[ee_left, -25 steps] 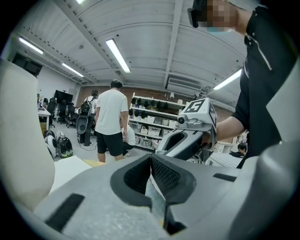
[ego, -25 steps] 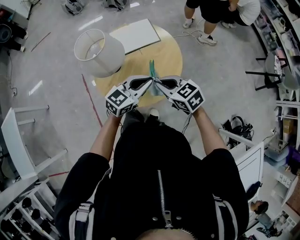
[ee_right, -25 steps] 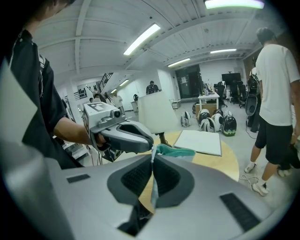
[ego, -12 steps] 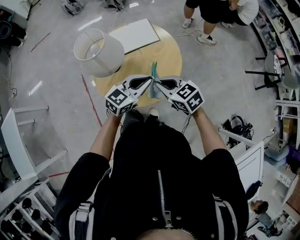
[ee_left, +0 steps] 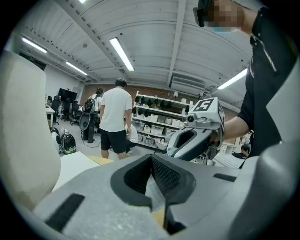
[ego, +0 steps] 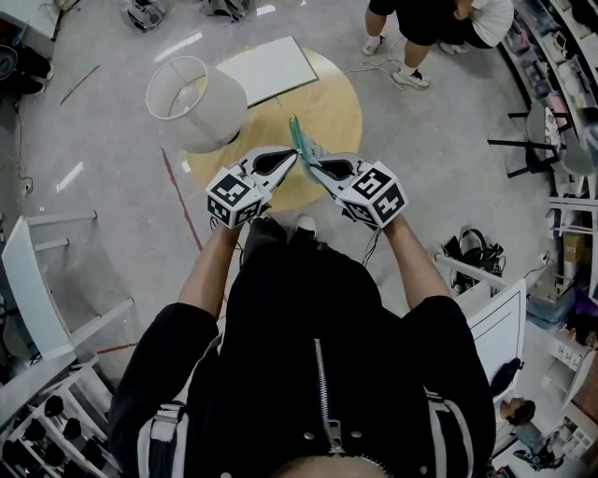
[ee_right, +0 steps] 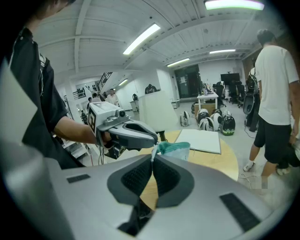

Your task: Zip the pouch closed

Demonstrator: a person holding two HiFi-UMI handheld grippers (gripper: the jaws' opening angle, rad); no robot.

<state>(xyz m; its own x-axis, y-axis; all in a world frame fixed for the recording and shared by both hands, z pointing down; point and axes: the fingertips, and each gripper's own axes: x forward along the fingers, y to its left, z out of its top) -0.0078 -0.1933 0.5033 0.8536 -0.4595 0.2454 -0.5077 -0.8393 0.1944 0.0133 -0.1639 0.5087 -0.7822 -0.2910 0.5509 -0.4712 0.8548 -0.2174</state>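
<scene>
Open grey floor (ego: pixel 112 187) lies all round the round worktop (ego: pixel 341 112), with people (ego: pixel 420 23) standing beyond its far side. A white lampshade (ego: pixel 192 103) sits at the worktop's left edge, and a white board (ego: pixel 271 70) juts past its far edge. Over the bare near rim, the left claw (ego: pixel 293 159) and right claw (ego: pixel 309 165) meet tip to tip. Each is clamped tight on the teal pouch (ego: pixel 299 138), held tilted in the air.
</scene>
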